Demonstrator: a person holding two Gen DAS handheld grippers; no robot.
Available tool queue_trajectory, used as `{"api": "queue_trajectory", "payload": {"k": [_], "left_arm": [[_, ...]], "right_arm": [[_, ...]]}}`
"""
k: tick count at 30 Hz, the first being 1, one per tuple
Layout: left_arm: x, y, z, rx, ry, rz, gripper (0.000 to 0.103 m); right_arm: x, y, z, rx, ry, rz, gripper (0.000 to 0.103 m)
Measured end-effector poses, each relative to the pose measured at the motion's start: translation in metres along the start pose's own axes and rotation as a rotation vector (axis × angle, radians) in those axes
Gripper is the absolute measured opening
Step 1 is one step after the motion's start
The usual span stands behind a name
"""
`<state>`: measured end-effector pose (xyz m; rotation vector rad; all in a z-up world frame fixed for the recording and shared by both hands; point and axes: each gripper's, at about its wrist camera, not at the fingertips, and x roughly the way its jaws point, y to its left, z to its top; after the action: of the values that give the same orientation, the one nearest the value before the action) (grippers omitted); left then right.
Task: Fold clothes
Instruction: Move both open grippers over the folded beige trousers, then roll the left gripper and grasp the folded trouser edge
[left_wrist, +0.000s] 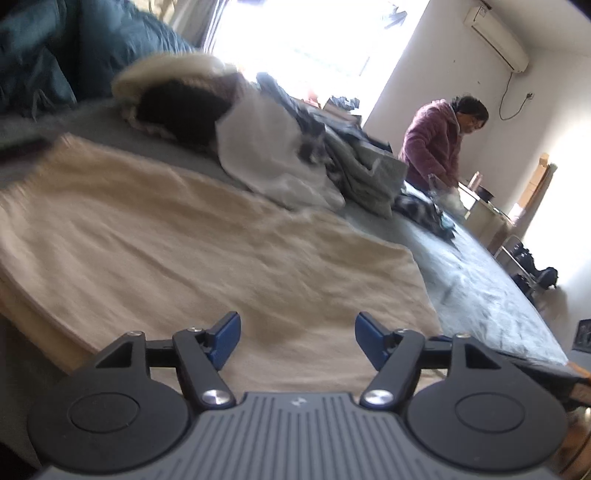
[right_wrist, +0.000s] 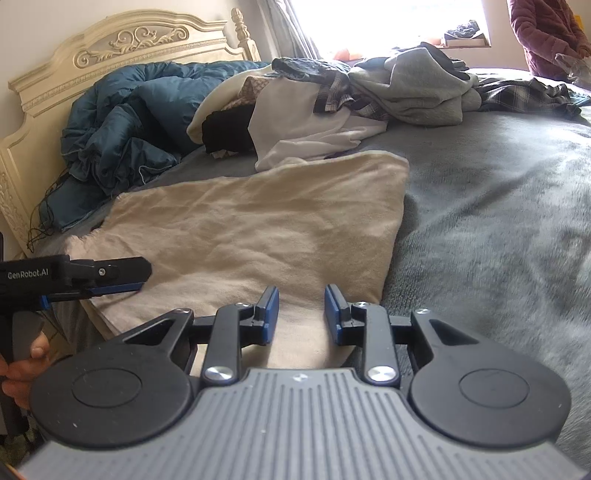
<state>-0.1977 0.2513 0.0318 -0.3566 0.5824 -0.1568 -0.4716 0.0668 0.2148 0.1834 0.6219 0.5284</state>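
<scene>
A beige fleece garment (left_wrist: 207, 236) lies flat and folded on the grey bed cover (left_wrist: 480, 288). My left gripper (left_wrist: 297, 339) hovers over its near edge, blue pads wide apart, nothing between them. In the right wrist view the same beige garment (right_wrist: 258, 229) spreads ahead. My right gripper (right_wrist: 301, 314) sits low over its near right corner with a narrow gap between the pads and no cloth pinched. The left gripper (right_wrist: 142, 277) reaches in from the left at the garment's near left edge, held by a hand (right_wrist: 26, 362).
A heap of unfolded clothes (right_wrist: 369, 92) lies beyond the garment, with a teal duvet (right_wrist: 122, 122) against the cream headboard (right_wrist: 110, 48). A person in a purple fleece (left_wrist: 436, 144) stands at the bed's far side. Bare grey cover (right_wrist: 498, 221) stretches to the right.
</scene>
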Motion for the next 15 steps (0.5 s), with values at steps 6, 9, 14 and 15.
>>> {"api": "queue_trajectory", "payload": {"k": [6,9,14,15], "left_arm": [[-0.028,0.029,0.009,0.011,-0.013,0.1,0.074],[-0.021,0.057,0.007,-0.079,0.028,0.12,0.073],[-0.032,0.078,0.016,-0.208,0.003,0.084,0.069],[-0.039,0.076,0.019,-0.193,-0.017,0.102,0.07]], "right_arm": [[-0.036,0.019,0.005,-0.055,-0.05,0.052,0.027],[-0.036,0.027,-0.008,-0.116,-0.003,0.078,0.027],[-0.017,0.026,-0.022,-0.152,0.06,0.063,0.026],[-0.02,0.027,-0.016,-0.145,0.059,0.062,0.027]]}}
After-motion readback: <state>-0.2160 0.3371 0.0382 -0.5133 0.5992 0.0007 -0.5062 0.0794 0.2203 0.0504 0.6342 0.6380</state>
